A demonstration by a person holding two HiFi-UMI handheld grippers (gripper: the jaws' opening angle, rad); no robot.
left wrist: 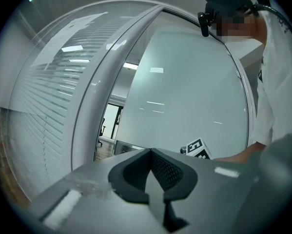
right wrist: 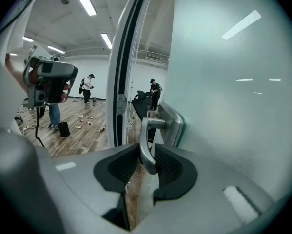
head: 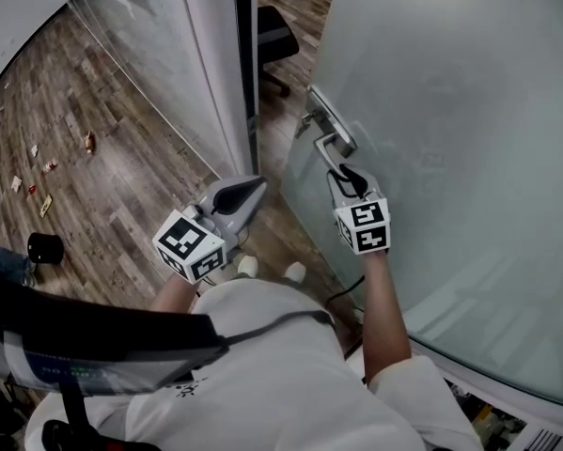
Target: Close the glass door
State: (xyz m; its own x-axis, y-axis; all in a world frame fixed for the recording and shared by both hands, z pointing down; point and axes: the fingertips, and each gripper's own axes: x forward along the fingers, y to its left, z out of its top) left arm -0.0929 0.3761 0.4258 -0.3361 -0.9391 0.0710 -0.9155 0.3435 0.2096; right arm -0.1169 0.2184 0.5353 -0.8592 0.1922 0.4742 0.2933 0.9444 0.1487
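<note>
Two grippers: the left gripper [head: 254,192] and the right gripper [head: 349,175] are both raised at the doorway, one in each of the person's hands.
Right gripper claw: it pinches the door handle [right wrist: 146,147]. The metal lever stands upright between the two dark pads, and both pads look to be touching it.
Right gripper pose: it tilts somewhat downward at the handle, with the bare forearm running back to the person's white shirt [head: 290,374].
Left gripper claw: pressed together with nothing between the pads, as the left gripper view shows.
Left gripper place: it hangs level in the air just beside the right one, touching neither door nor frame.
Glass door [head: 450,111]: a frosted pane at the right of the head view, standing ajar.
Door handle place: it is mounted on a metal plate [right wrist: 171,123] near the door's free edge, on the side facing the person.
Door frame [head: 215,64]: a white upright with a dark strip, left of the door edge and apart from it.
Gap: a wooden floor [head: 102,186] and a black office chair [head: 273,34] show through it.
Beyond the gap: several people stand far off in a bright room, and small litter lies scattered on the floor.
Left wall: a glass panel with white blinds [left wrist: 48,96] behind it.
</note>
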